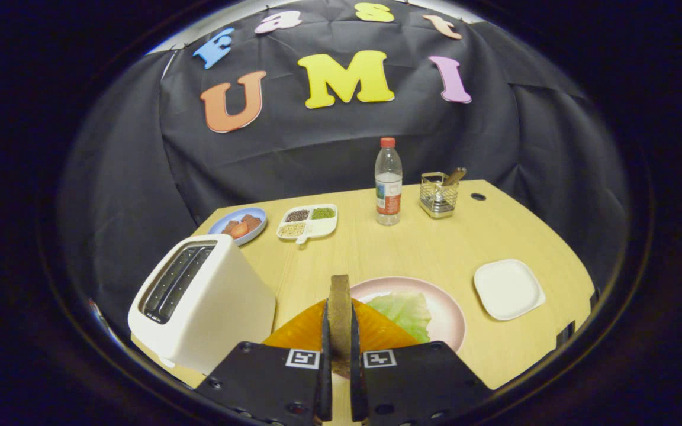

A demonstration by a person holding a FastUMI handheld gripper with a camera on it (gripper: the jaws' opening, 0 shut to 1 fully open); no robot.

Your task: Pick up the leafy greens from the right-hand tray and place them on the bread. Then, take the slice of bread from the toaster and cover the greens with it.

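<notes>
Tongs: the gripper [339, 331] is clamped on a slice of bread [339, 313], both fingers [324, 355] pressing its flat faces; the slice stands on edge, upright between them.
Bread position: held above the near edge of the pink plate [447, 307], just right of the toaster [199, 302].
Pink plate: holds the greens [403, 310], a pale leaf lying flat, with an orange-yellow sheet [376, 331] spread beneath and toward the fingers; I cannot tell whether a lower slice lies under the leaf.
Toaster: white, slots [176, 281] facing up and dark inside; nothing is seen sticking out of them.
White tray [508, 289]: square, bare, right of the pink plate and apart from it.
Blue plate [237, 225]: far left, holds reddish-brown pieces.
Divided dish [308, 222]: beside the blue plate, compartments hold dark, green and pale grains.
Bottle [388, 183]: upright, red cap, mid-back of the table.
Wire holder [438, 194]: right of the bottle, something brown leaning out of it.
Table [412, 242]: open wood between the pink plate and the back row; the toaster sits close to the left edge, the tray near the right edge.
</notes>
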